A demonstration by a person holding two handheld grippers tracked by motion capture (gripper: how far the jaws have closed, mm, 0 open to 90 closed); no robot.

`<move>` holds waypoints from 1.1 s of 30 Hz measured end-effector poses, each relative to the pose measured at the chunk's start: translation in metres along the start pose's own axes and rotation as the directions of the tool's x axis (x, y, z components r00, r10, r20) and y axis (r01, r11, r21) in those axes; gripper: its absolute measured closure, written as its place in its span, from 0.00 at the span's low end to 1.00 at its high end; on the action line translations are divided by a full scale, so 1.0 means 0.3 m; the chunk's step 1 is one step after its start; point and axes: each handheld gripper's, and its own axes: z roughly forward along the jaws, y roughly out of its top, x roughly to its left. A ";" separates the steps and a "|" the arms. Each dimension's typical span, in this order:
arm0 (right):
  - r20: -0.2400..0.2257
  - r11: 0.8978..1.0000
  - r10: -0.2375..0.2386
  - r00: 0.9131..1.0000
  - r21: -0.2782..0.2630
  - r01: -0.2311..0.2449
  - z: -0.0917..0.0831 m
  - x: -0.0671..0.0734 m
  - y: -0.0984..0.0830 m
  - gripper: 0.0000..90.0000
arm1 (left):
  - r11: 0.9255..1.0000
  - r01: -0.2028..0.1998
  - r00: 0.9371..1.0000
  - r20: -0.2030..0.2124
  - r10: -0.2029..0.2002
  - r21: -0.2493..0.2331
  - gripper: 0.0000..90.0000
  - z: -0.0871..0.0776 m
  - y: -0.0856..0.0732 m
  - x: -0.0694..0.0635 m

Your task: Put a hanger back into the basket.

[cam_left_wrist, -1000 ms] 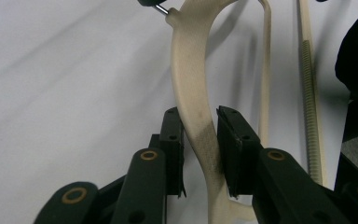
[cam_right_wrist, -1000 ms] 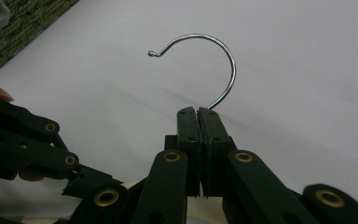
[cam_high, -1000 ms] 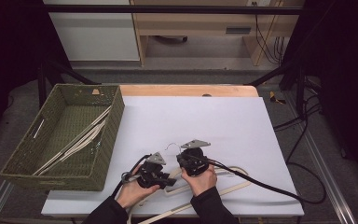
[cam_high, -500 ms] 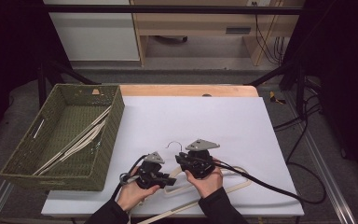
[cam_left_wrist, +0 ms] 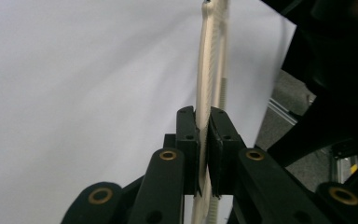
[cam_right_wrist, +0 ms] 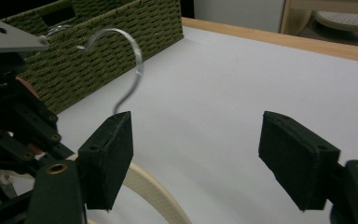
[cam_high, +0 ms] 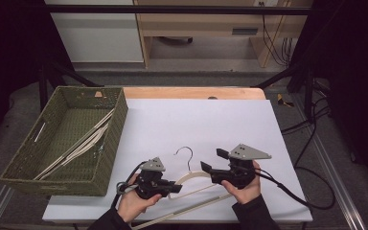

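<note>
From the high view, the cream hanger point(cam_high: 191, 178) lies near the near edge of the white tabletop point(cam_high: 206, 124), its metal hook point(cam_high: 186, 154) pointing toward the far side, and a second cream hanger point(cam_high: 182, 215) lies just nearer, its end reaching past the near edge. The left tongs point(cam_high: 175, 183) are clamped on the hanger's left arm, while the right tongs point(cam_high: 210, 163), just to the right of the hook, stand wide with nothing between them; their jaws have just been opening. The green woven basket point(cam_high: 110, 143) sits at the left edge, its right wall near the left hand point(cam_high: 133, 203), with more pale hangers point(cam_high: 79, 143) lying inside; the far and right parts of the tabletop are bare. In the left gripper view, the left tongs point(cam_left_wrist: 204, 140) press tight on the thin cream bar of the hanger point(cam_left_wrist: 206, 70), which runs away over bare white surface. In the right gripper view, the right tongs point(cam_right_wrist: 198, 161) gape over the tabletop, the hanger's curved arm point(cam_right_wrist: 151, 189) passing beside the left jaw, the hook point(cam_right_wrist: 128, 51) rising beyond it and the basket point(cam_right_wrist: 121, 46) farther off at the left.
</note>
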 end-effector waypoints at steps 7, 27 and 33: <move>0.022 0.999 0.000 1.000 -0.048 0.001 -0.067 -0.040 0.006 0.16 | 0.999 -0.031 1.000 0.003 0.031 -0.029 0.96 -0.058 0.000 -0.019; 0.069 0.991 0.047 0.996 -0.130 -0.038 -0.170 -0.165 -0.012 0.11 | 0.980 -0.085 0.975 -0.218 0.045 -0.177 0.96 -0.349 0.090 0.007; 0.079 0.991 0.056 0.995 -0.127 -0.046 -0.176 -0.177 -0.015 0.10 | 0.976 -0.122 0.959 -0.274 0.069 -0.182 0.96 -0.454 0.157 0.002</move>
